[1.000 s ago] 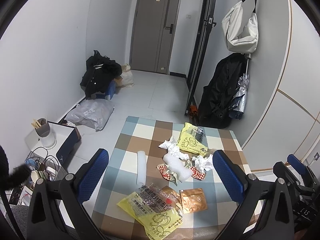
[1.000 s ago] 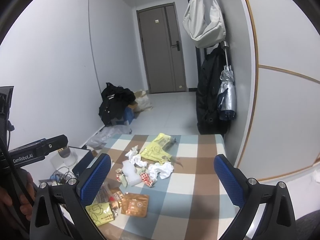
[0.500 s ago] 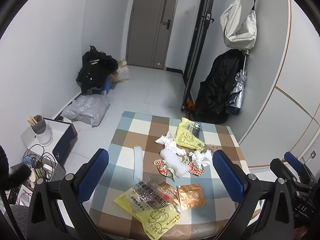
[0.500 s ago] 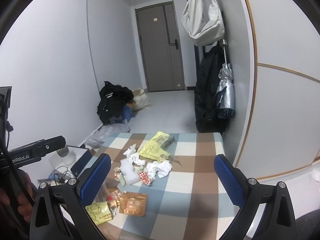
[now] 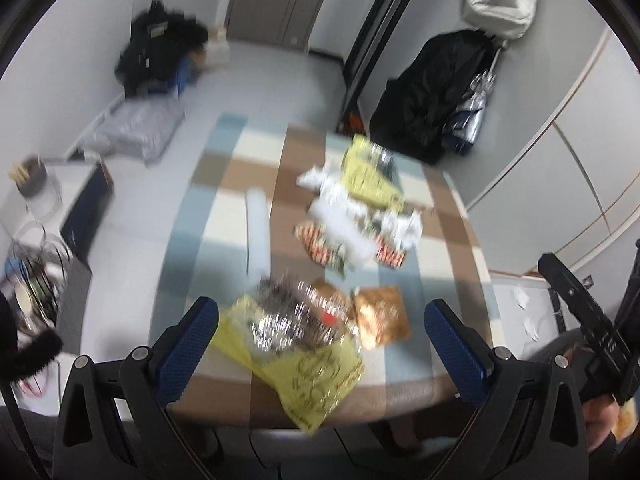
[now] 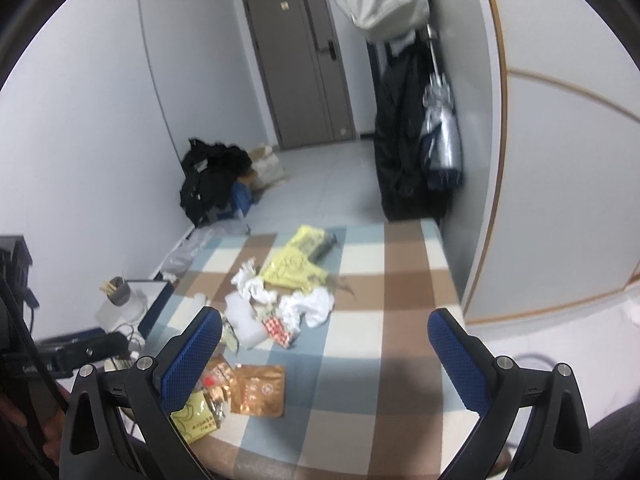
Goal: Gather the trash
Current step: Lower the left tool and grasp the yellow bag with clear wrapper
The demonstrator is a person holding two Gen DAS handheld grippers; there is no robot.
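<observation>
Trash lies on a checked table. Near the front edge are a yellow bag, a clear shiny wrapper and an orange packet. Farther back are crumpled white tissues, red patterned wrappers, a white foam piece and a second yellow bag. My left gripper is open and empty above the near yellow bag. My right gripper is open and empty above the table's front right part.
A black bag pile and a grey sack lie on the floor at left. A dark box with a cup stands left of the table. Coats and an umbrella hang at the right wall. A door is at the back.
The left gripper has tilted down and moved closer to the front trash, with motion blur. The right gripper has moved slightly forward. Both stay open.
</observation>
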